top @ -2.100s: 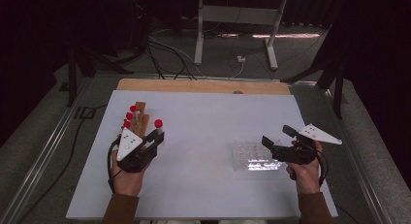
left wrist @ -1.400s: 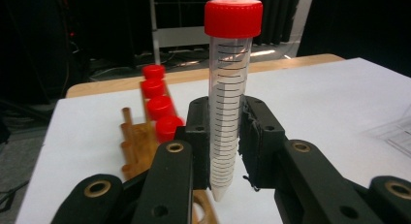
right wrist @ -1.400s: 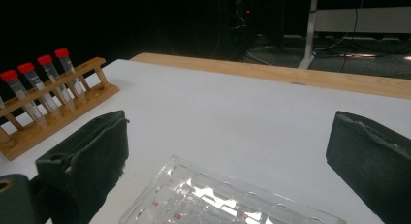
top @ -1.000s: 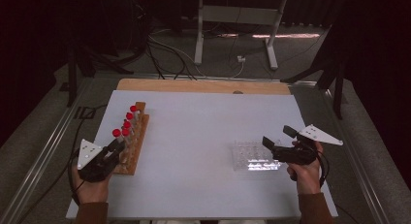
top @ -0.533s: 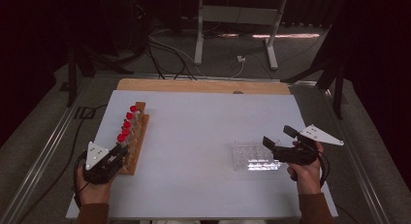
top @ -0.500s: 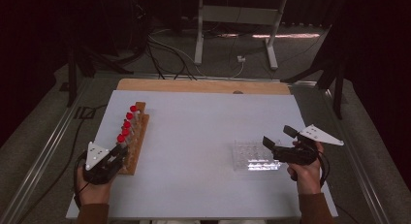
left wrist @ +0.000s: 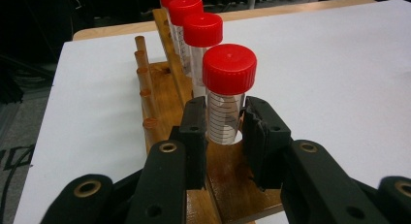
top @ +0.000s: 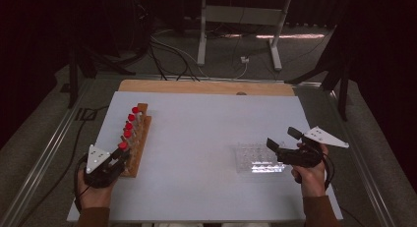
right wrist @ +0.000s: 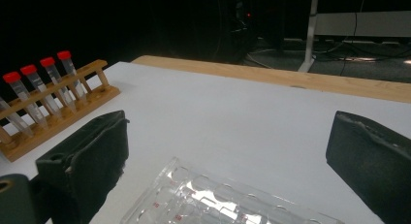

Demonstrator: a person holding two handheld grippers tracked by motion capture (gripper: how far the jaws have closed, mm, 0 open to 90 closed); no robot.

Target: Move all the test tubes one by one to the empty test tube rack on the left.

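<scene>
Between the two black jaws of the left claw (left wrist: 224,132) stands the nearest red-capped tube (left wrist: 227,95), upright in the near end of the wooden rack (left wrist: 165,95). The jaws flank the clear, graduated part of the tube below its cap; a slim gap shows at each side, so the pads no longer press on it, and they have just been opening a little. Beyond that tube, farther out from the claw along the rack, the other red-capped tubes (left wrist: 202,40) stand in a row, and a line of bare wooden pegs runs beside them on the claw's left. From the high view the left claw (top: 117,158) sits at the near end of the rack (top: 138,138), near the left edge of the white surface (top: 206,124).

Well apart to the right, the right claw (top: 282,143) hovers with its jaws spread wide and nothing between them. Just below and ahead of it lies the clear well plate (right wrist: 228,197), flat on the surface, with its near rim under the open jaws. Far off to that claw's left, the rack (right wrist: 58,110) and its tubes show again.
</scene>
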